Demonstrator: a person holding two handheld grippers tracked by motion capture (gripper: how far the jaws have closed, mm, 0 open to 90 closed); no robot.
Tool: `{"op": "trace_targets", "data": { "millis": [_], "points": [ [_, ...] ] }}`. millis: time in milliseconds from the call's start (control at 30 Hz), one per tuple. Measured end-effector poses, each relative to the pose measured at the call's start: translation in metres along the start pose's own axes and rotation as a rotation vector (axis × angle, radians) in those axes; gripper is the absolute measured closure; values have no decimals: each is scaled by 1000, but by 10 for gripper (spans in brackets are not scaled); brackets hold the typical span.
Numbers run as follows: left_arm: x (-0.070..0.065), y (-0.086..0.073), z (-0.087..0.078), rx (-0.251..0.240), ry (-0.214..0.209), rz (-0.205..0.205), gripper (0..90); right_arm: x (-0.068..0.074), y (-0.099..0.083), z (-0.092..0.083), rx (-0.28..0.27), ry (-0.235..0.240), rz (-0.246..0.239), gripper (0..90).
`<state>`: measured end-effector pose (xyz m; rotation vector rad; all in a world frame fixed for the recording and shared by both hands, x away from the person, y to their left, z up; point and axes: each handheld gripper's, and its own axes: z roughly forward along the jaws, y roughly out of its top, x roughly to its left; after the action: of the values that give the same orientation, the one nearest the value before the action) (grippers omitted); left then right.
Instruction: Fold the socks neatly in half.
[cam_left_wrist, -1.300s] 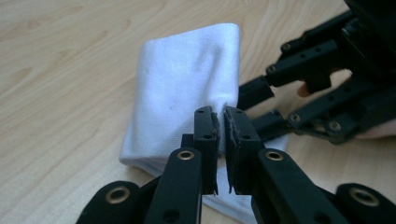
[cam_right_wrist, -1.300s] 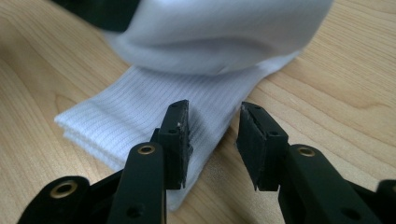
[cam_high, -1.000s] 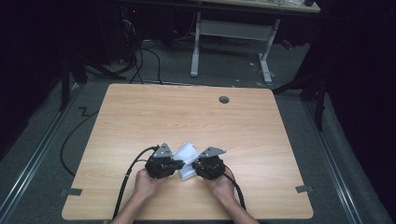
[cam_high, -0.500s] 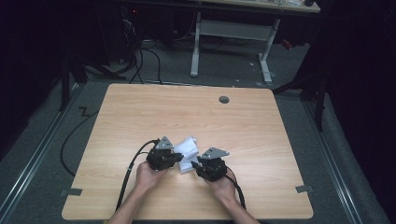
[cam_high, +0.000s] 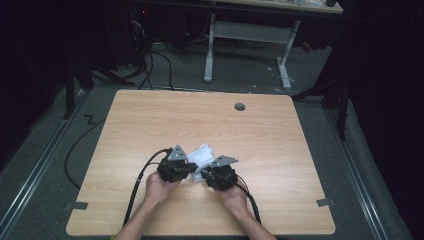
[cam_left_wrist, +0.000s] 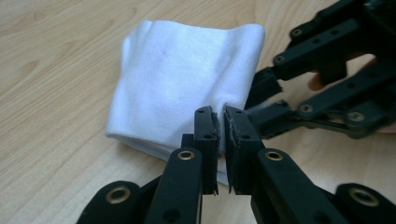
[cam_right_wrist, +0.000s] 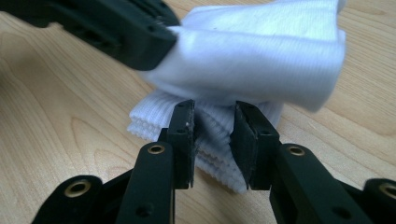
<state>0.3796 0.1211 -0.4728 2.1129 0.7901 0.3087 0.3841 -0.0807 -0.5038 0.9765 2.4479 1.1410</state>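
Wooden surface (cam_high: 150, 130) takes up the middle of the high view, pale grain, with a small round grey grommet (cam_high: 240, 106) near its upper edge right of centre. Behind it, at the top of the frame, a second desk on white legs (cam_high: 247, 32) stands over a dark floor with loose cables. Person's forearms enter from the bottom edge; both hands sit at lower centre of the surface, close together. Left claw (cam_high: 191, 166) lies just left of a folded white cloth (cam_high: 202, 152), right claw (cam_high: 204, 176) just below-right of it; the cloth rests on the surface between and slightly above the two claw bodies. In the left gripper view the cloth (cam_left_wrist: 182, 79) fills the upper middle, and the left claw (cam_left_wrist: 221, 133) is nearly closed, pinching the cloth's near edge between its pads. In the right gripper view the right claw (cam_right_wrist: 214, 140) stands at a narrow gap with a ribbed lower fold of the cloth (cam_right_wrist: 261, 56) between its pads; its jaws have just been closing, and I cannot tell whether the pads press the fabric yet. The left claw's jaw shows at upper left there, lifting the top layer.
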Motion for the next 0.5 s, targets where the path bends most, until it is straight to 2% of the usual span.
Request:
{"op": "trace_targets", "data": {
  "millis": [133, 267, 500],
  "points": [
    [-7, -5, -1, 17, 1, 3, 840, 1, 0, 0, 1, -5, -7, 681],
    [-3, -10, 0, 8, -3, -29, 836, 1, 0, -2, -8, -14, -13, 617],
    [-3, -13, -1, 1, -3, -26, 833, 0, -2, -11, -22, -13, -2, 565]
  ]
}}
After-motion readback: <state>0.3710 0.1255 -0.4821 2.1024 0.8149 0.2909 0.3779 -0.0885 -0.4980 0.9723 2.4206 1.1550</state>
